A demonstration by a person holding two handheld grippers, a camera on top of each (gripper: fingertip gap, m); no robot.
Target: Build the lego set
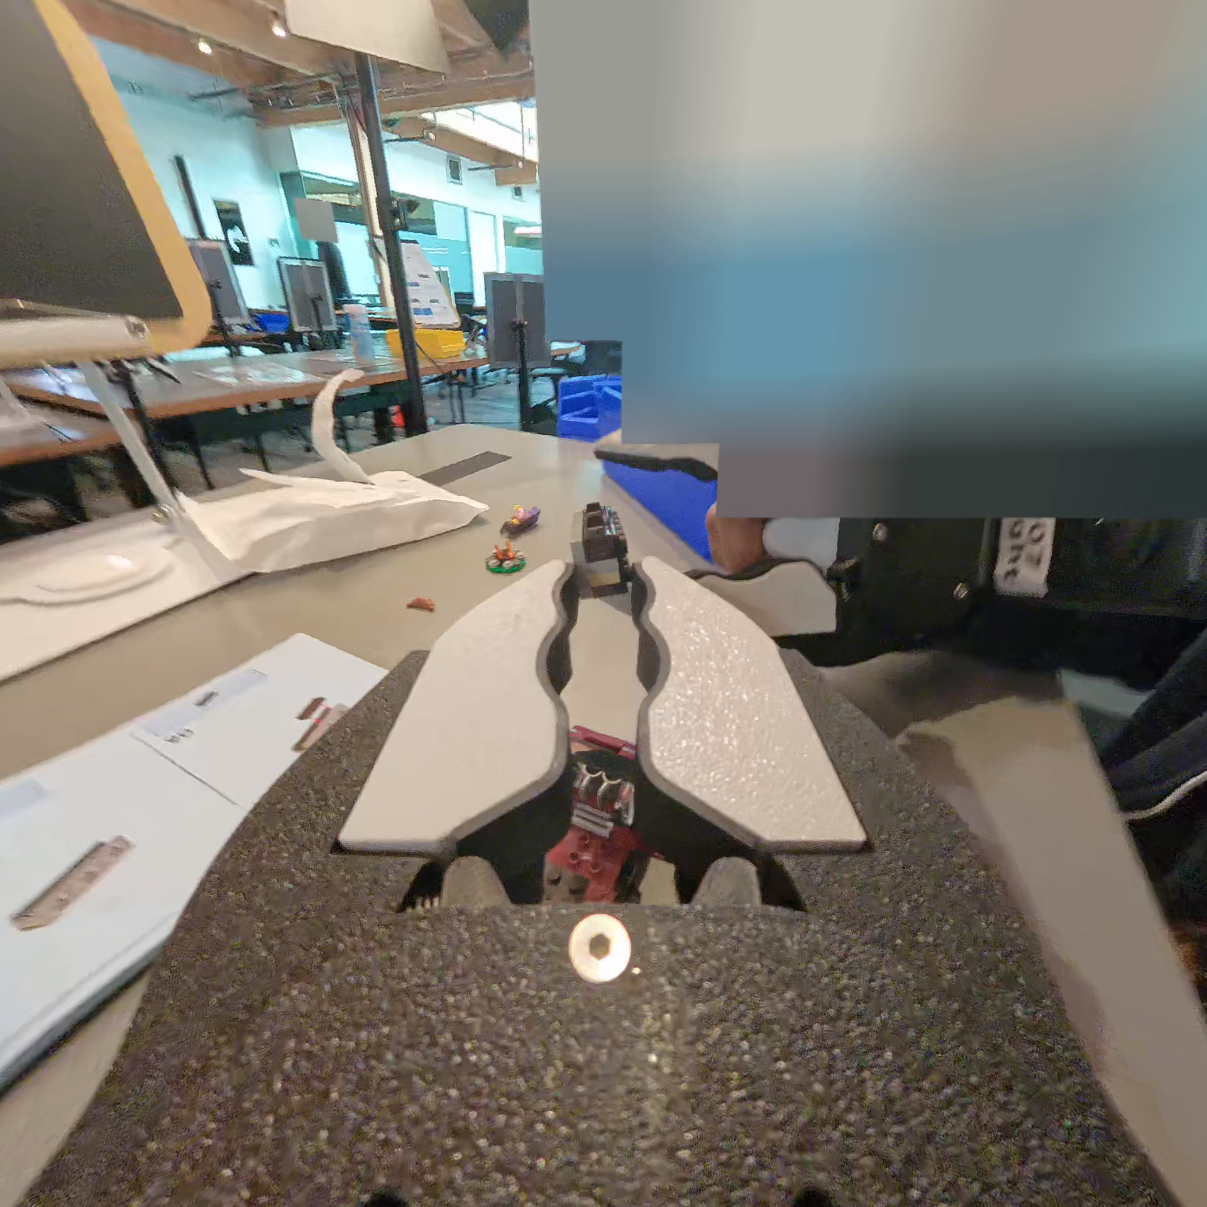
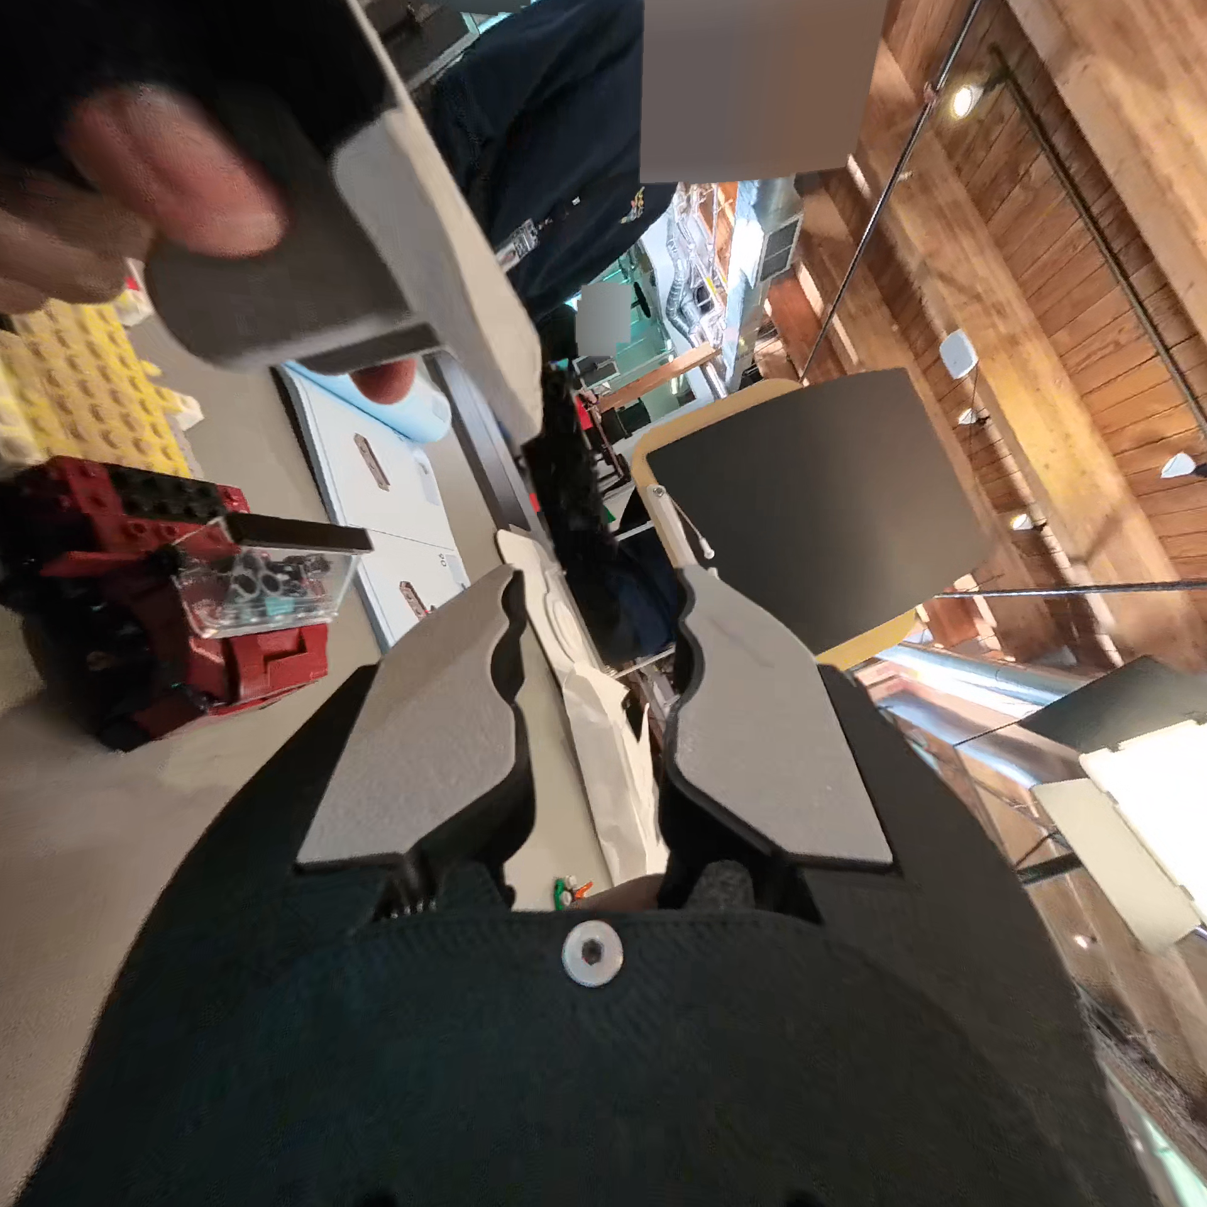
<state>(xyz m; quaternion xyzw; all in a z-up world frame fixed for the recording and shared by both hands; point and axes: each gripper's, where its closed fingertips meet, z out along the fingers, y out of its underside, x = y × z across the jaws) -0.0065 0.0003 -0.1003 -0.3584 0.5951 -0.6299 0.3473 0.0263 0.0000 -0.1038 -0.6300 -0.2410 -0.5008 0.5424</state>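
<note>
A white paper bag (image 1: 339,516), blue bin (image 1: 659,496) and white booklet (image 1: 163,784) lie on the grey table (image 1: 366,607).

The grey bench (image 1: 366,607) carried a crumpled white paper bag (image 1: 339,516) at its far left, with a white booklet (image 1: 163,771) lying open nearer the camera. Between them lay a small brown piece (image 1: 421,604), a round green brick model (image 1: 505,560) and a small purple one (image 1: 520,519). A black brick block (image 1: 601,548) stood beside a blue bin (image 1: 659,496). A dark red brick vehicle (image 2: 163,588) and yellow studded plates (image 2: 85,392) also rested there.
</note>
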